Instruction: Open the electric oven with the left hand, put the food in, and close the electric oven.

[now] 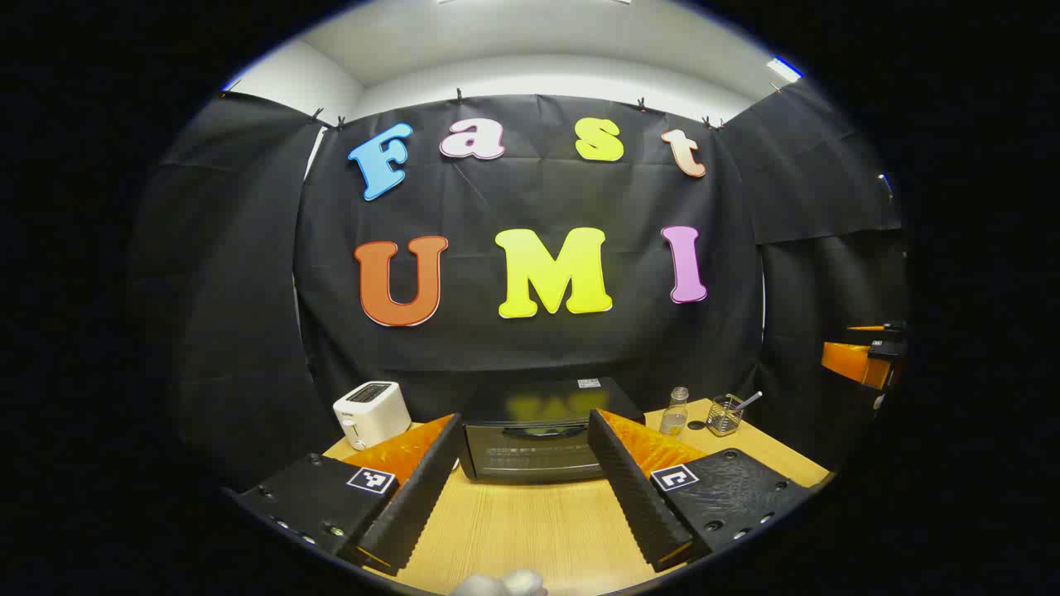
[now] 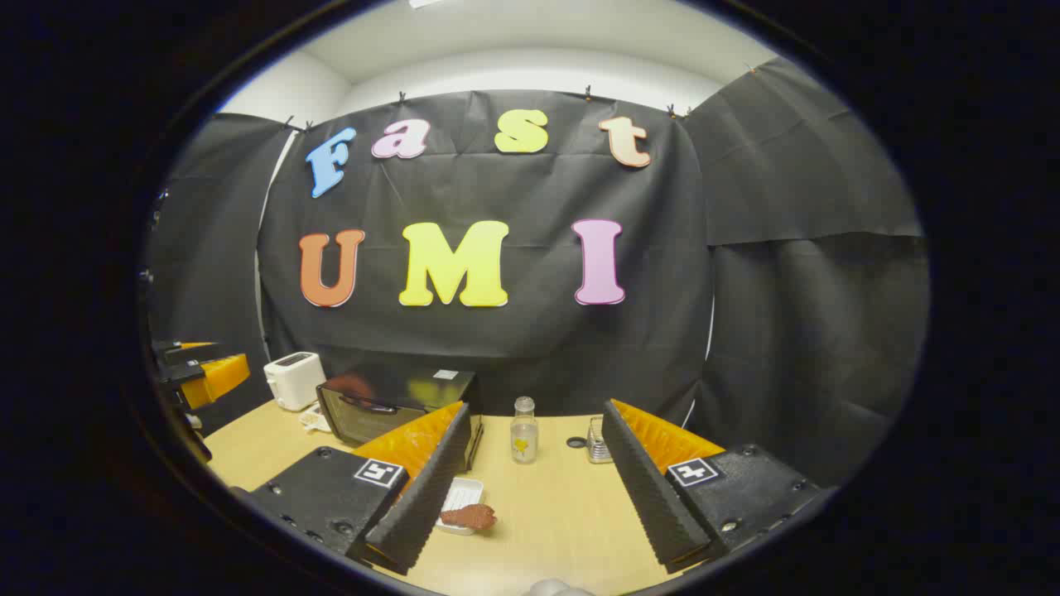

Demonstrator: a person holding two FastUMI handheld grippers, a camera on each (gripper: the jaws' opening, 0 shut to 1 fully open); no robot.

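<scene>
A black electric oven (image 1: 534, 434) stands at the back of the wooden table (image 1: 530, 521), its glass door shut with a handle across the top. My left gripper (image 1: 523, 426) is open, level with the oven front and a short way before it, nothing between its fingers. In the right gripper view the oven (image 2: 397, 401) sits at the left. A brown piece of food (image 2: 469, 516) lies on a small white tray (image 2: 458, 499) on the table. My right gripper (image 2: 534, 422) is open above the table, the food just inside its left finger (image 2: 418, 488).
A white toaster (image 1: 371, 412) stands left of the oven. A clear glass bottle (image 2: 522, 429), a black lid (image 2: 576, 443) and a wire holder with a utensil (image 1: 729, 412) stand right of it. The other gripper (image 2: 199, 372) shows far left.
</scene>
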